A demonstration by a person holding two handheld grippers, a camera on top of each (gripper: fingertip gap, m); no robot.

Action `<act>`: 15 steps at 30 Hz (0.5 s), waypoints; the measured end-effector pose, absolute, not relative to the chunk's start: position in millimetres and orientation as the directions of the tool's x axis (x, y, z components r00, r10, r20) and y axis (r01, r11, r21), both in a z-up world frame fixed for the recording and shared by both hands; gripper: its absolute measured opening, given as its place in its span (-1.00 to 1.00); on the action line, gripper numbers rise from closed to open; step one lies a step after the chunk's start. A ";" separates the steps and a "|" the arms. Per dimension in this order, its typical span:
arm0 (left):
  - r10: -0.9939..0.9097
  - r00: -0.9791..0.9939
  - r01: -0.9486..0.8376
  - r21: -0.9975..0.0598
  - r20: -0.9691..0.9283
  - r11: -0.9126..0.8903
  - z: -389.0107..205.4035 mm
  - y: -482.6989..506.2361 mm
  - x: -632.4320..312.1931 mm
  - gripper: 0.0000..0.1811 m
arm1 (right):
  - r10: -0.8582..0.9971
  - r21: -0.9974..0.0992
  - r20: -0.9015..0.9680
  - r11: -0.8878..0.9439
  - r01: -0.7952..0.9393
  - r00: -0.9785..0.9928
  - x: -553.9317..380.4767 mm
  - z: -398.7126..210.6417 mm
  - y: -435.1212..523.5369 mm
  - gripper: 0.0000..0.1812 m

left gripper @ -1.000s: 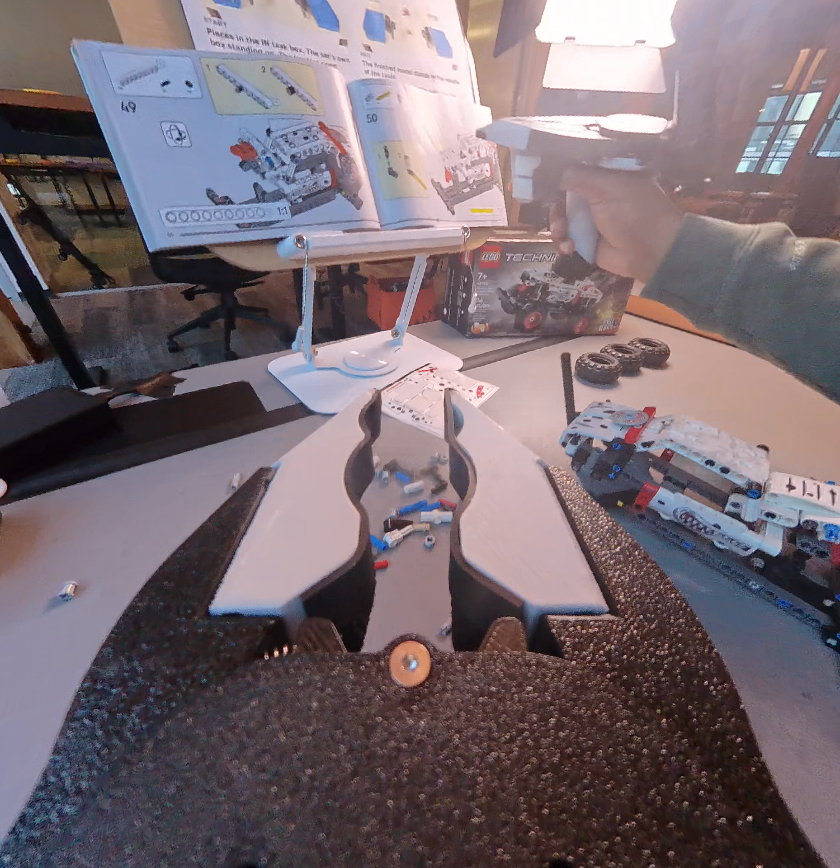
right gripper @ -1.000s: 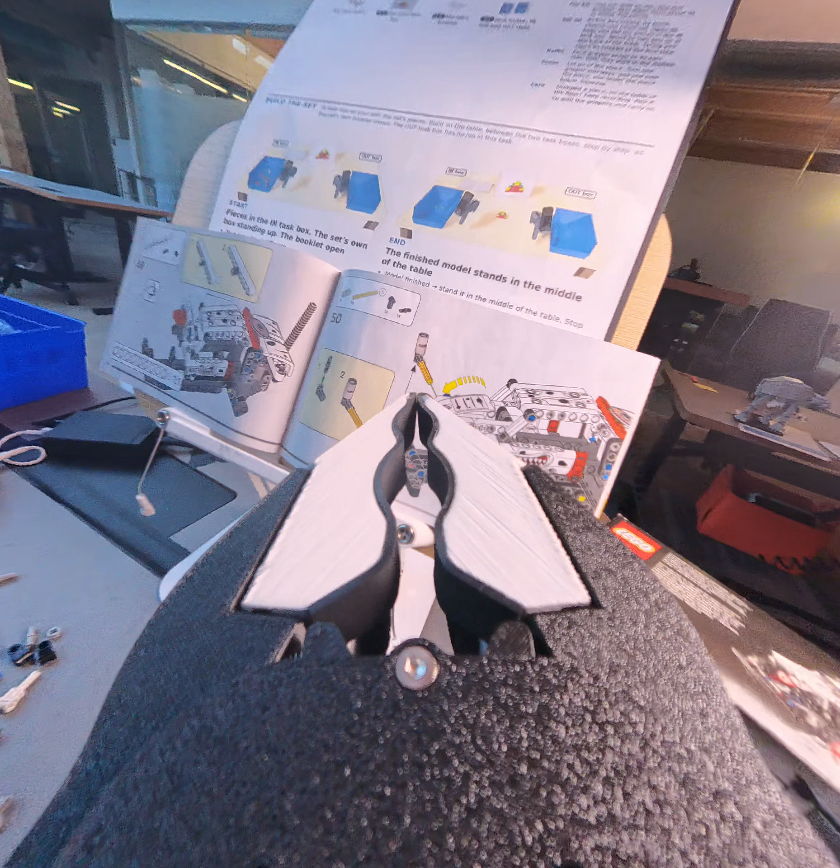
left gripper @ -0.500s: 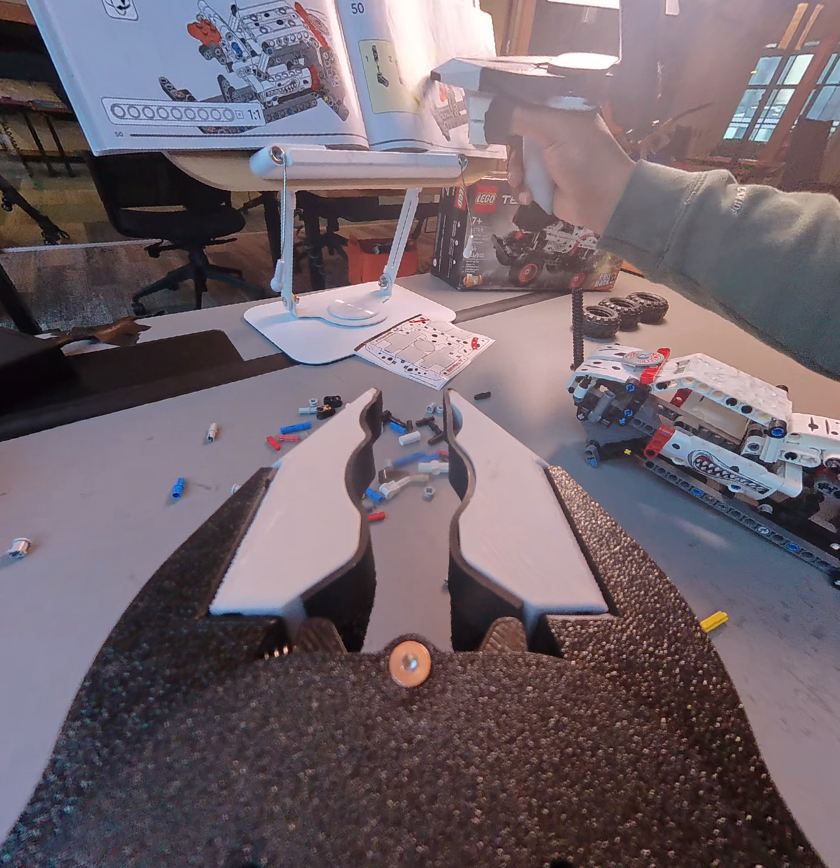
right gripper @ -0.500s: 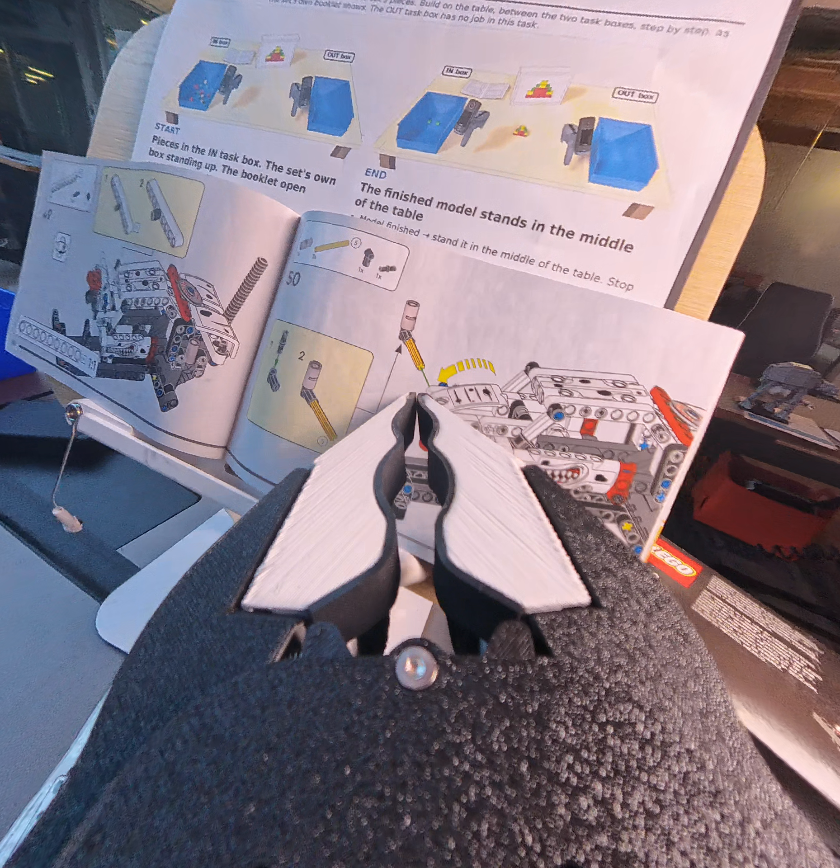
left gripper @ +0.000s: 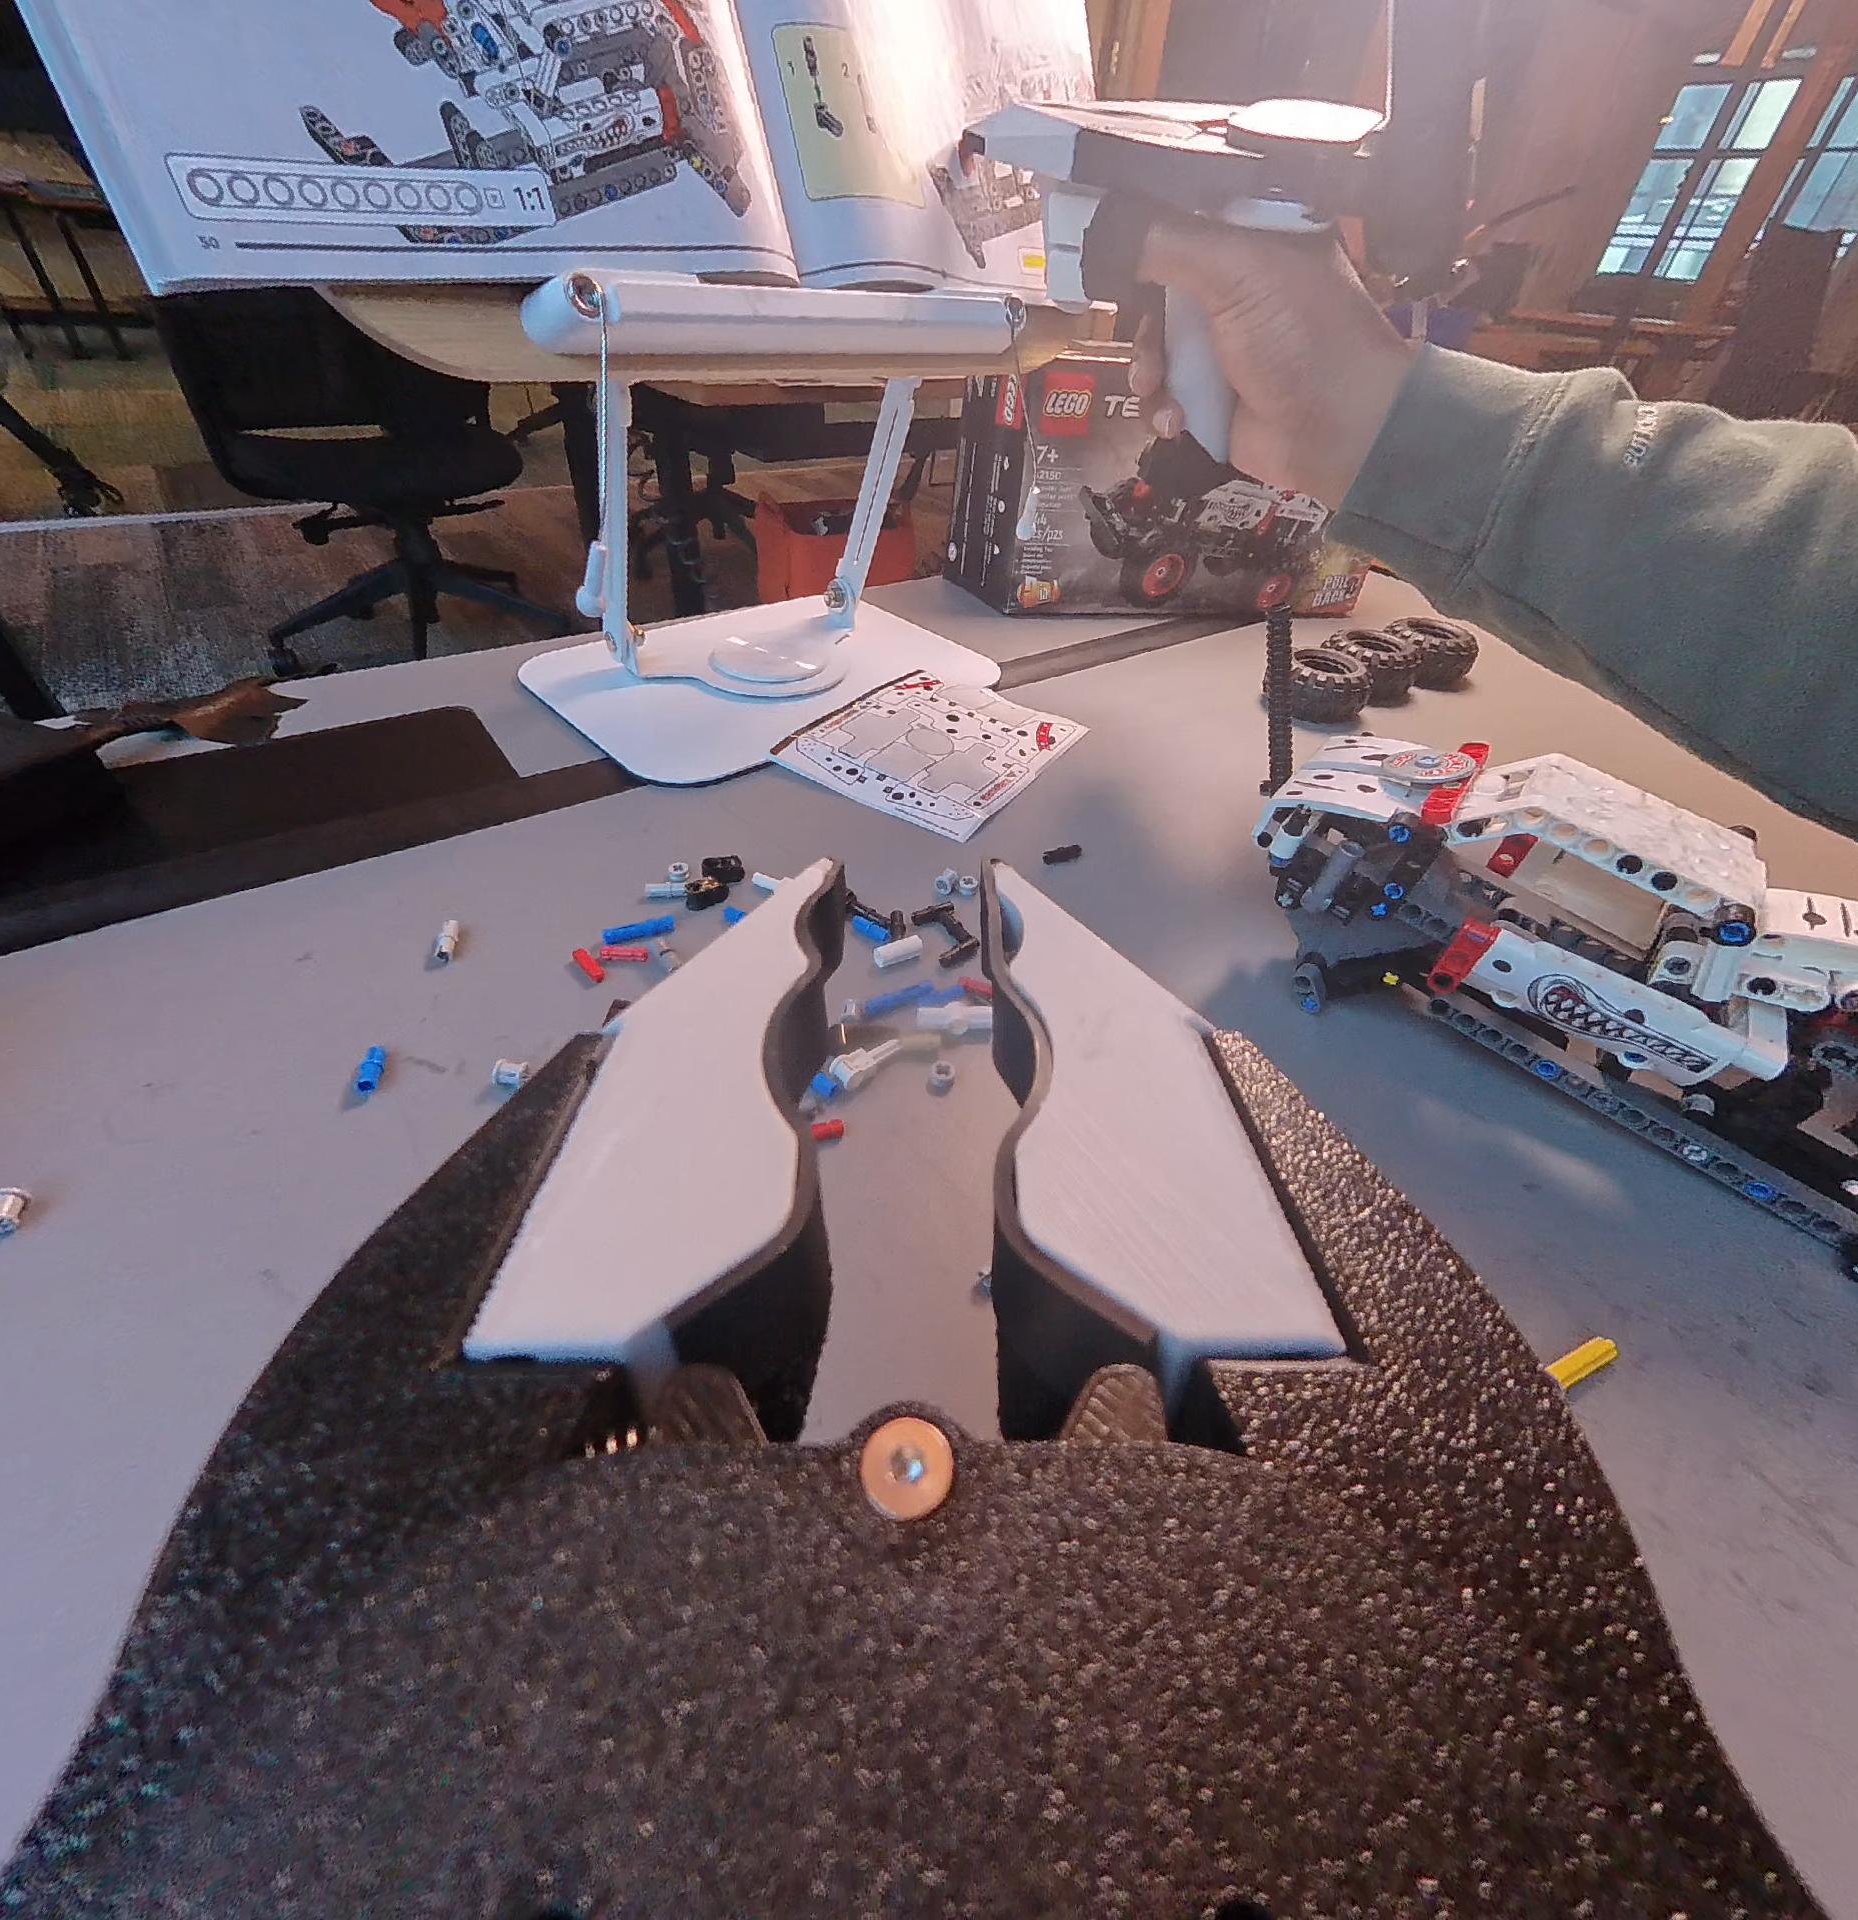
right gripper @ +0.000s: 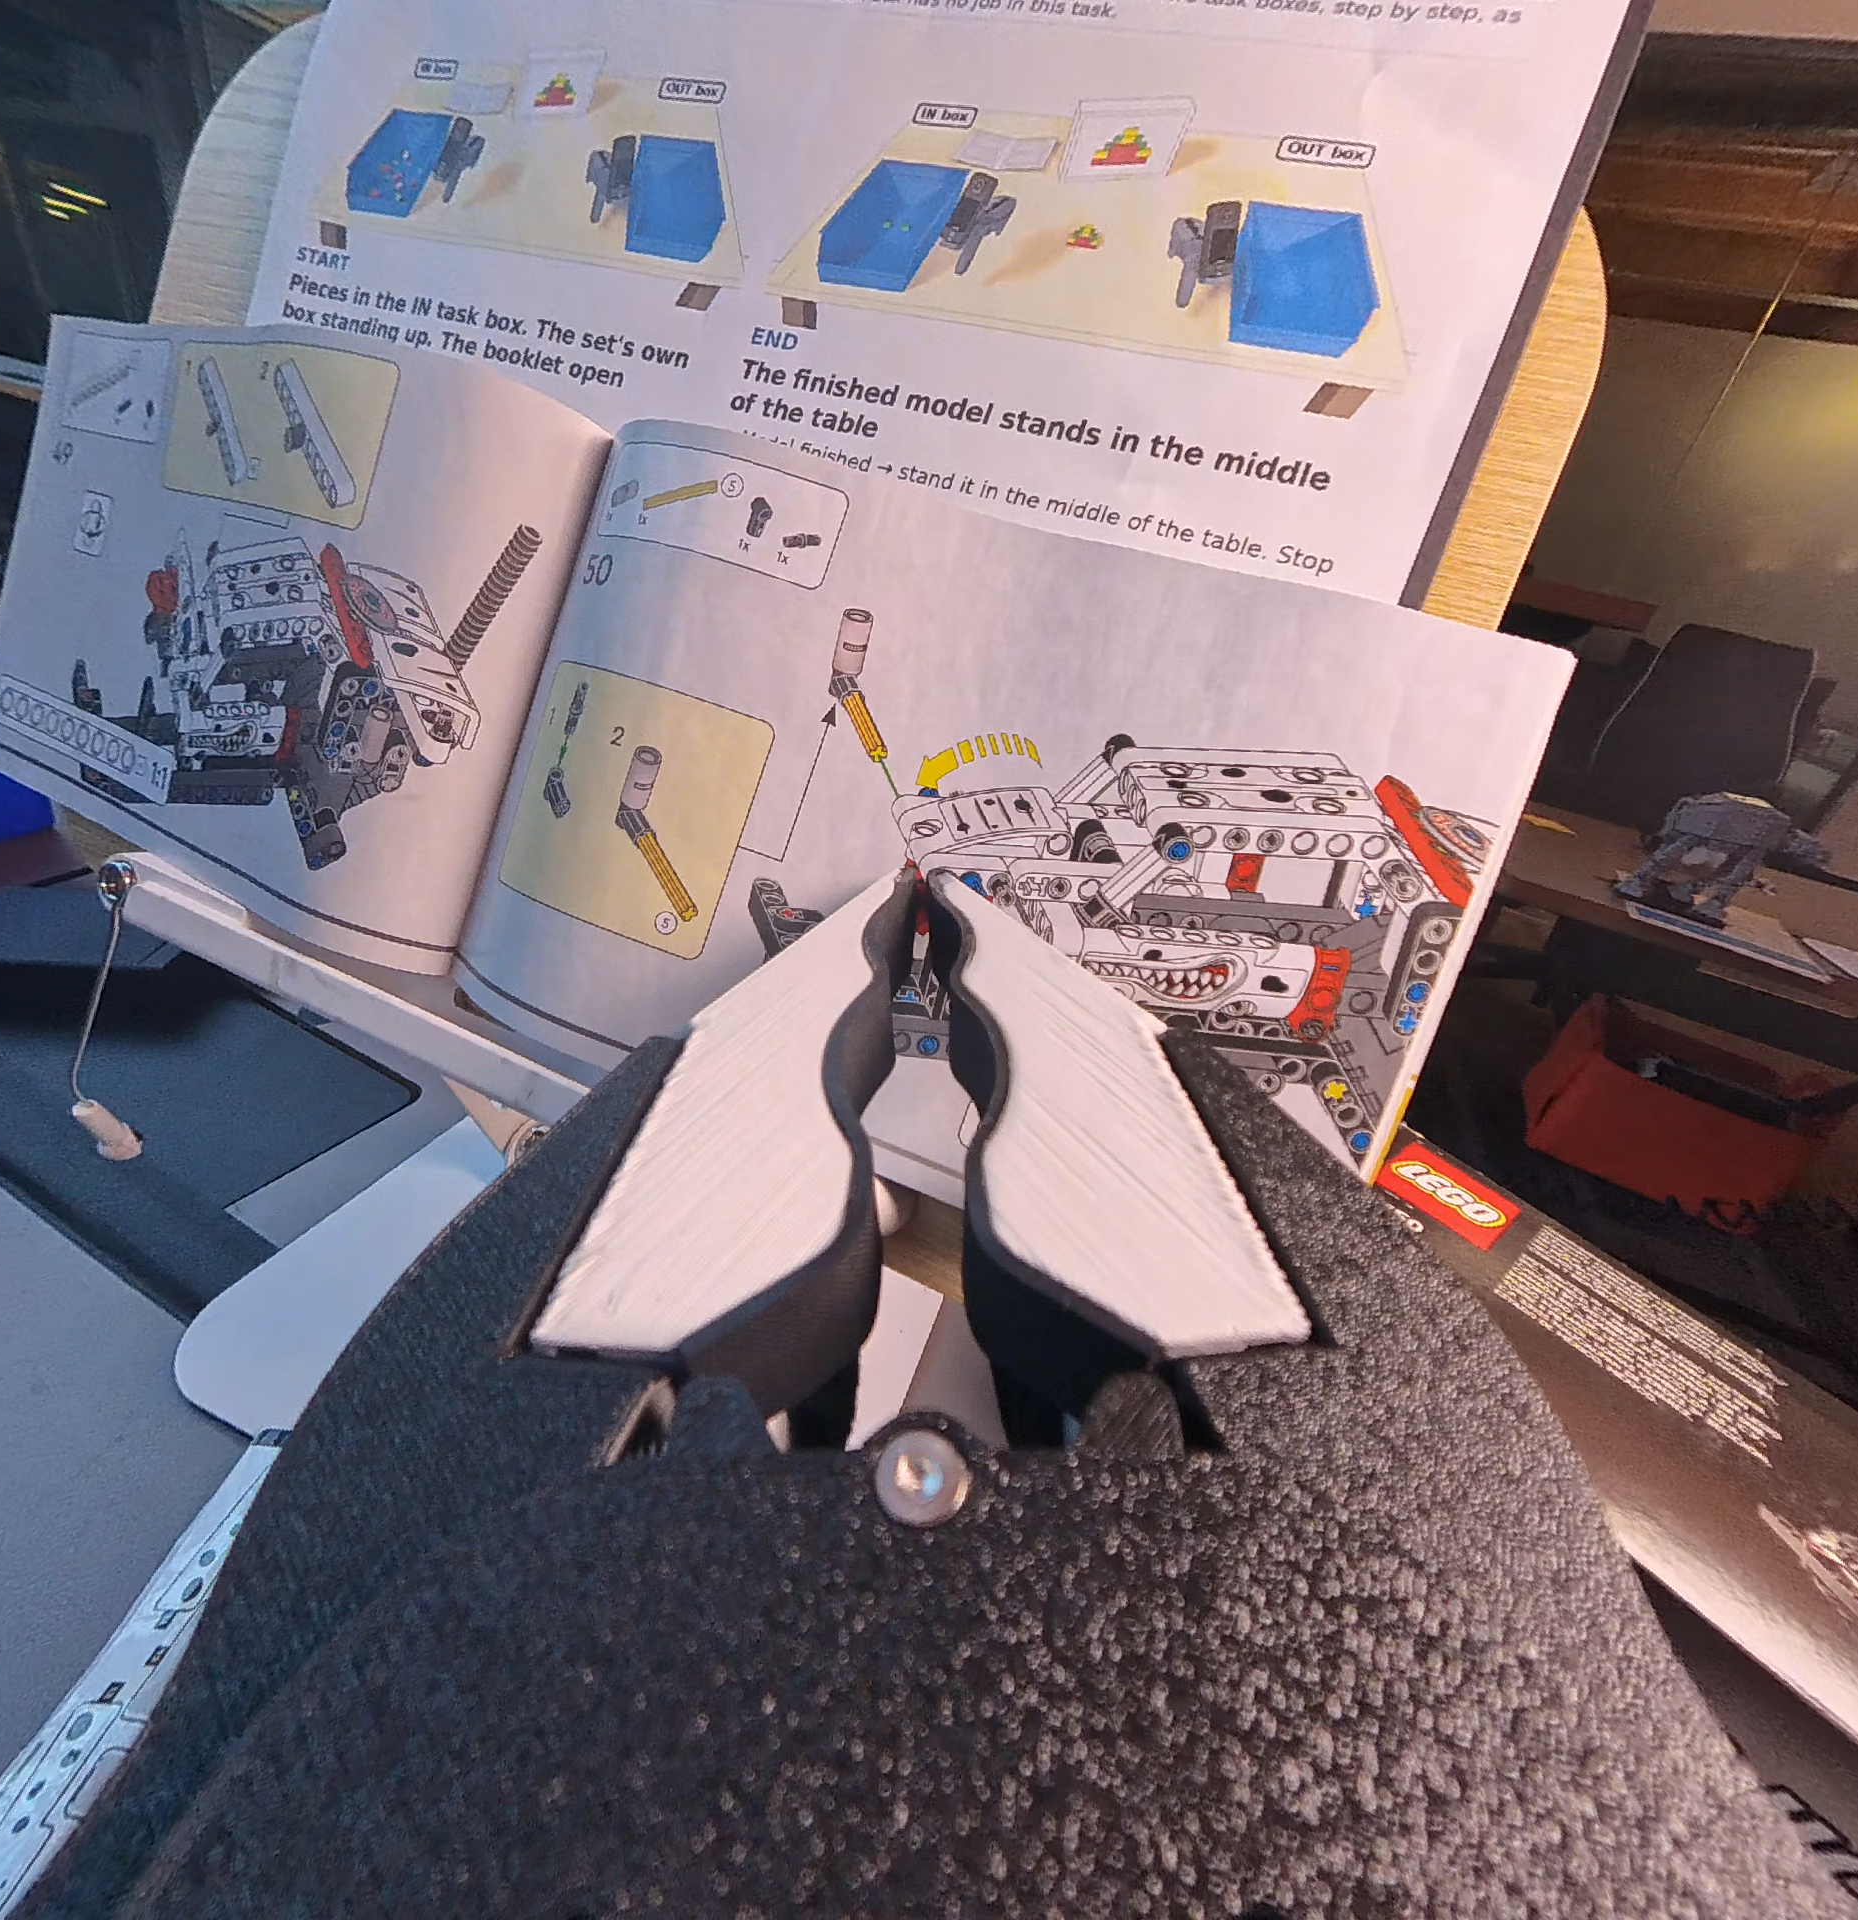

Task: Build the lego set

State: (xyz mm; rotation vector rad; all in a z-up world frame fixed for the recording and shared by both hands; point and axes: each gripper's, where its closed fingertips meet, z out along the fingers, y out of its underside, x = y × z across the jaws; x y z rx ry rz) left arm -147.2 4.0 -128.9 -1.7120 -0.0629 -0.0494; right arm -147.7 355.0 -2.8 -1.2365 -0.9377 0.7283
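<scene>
My left gripper (left gripper: 912,883) is open and empty, hovering low over several small loose pieces (left gripper: 883,997) scattered on the grey table (left gripper: 229,1143). The partly built white truck model (left gripper: 1527,914) lies to its right. A yellow axle (left gripper: 1581,1359) lies alone at the right, nearer me than the model. My right gripper (right gripper: 920,883) is shut with nothing seen between its tips, held up close in front of the open instruction booklet (right gripper: 1008,665). It also shows in the left wrist view (left gripper: 1008,135), held by a hand (left gripper: 1268,353).
The booklet rests on a white stand (left gripper: 759,665) at the back, with a printed sheet (right gripper: 904,260) behind it. A sticker sheet (left gripper: 930,753), three black tyres (left gripper: 1372,660), a black ribbed hose (left gripper: 1276,696) and the set's box (left gripper: 1112,499) lie nearby. The left gripper's tips are roughly 40 centimeters from the right gripper's. My right tips are about 45 centimeters from the yellow axle (left gripper: 1581,1359), my left tips only 15 centimeters.
The left gripper's view has tipped down and pulled back, so more loose pieces show. The right gripper has moved closer to the booklet. Both grippers keep their states.
</scene>
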 end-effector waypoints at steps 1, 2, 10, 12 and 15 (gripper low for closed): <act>0.012 0.998 0.066 -0.987 0.065 -0.144 -129.5 4.4 -146.8 -0.72 | 0.872 -0.980 0.191 0.199 0.029 0.452 -147.7 -2.9 355.0 -0.99; 0.011 0.998 0.062 -0.987 0.061 -0.147 -130.2 4.9 -146.4 -0.72 | 0.872 -0.979 0.191 0.200 0.028 0.452 -147.6 -3.1 355.0 -0.99; 0.006 0.998 0.062 -0.987 0.062 -0.149 -130.5 5.3 -145.9 -0.72 | 0.869 -0.978 0.197 0.205 0.032 0.453 -146.7 -5.7 354.7 -0.97; 0.004 0.998 0.061 -0.987 0.061 -0.150 -130.7 5.3 -145.4 -0.72 | 0.868 -0.977 0.202 0.208 0.036 0.454 -146.0 -7.1 354.3 -0.96; 0.003 0.998 0.060 -0.987 0.060 -0.151 -130.8 5.3 -145.2 -0.72 | 0.865 -0.976 0.211 0.215 0.045 0.455 -144.2 -9.3 353.8 -0.94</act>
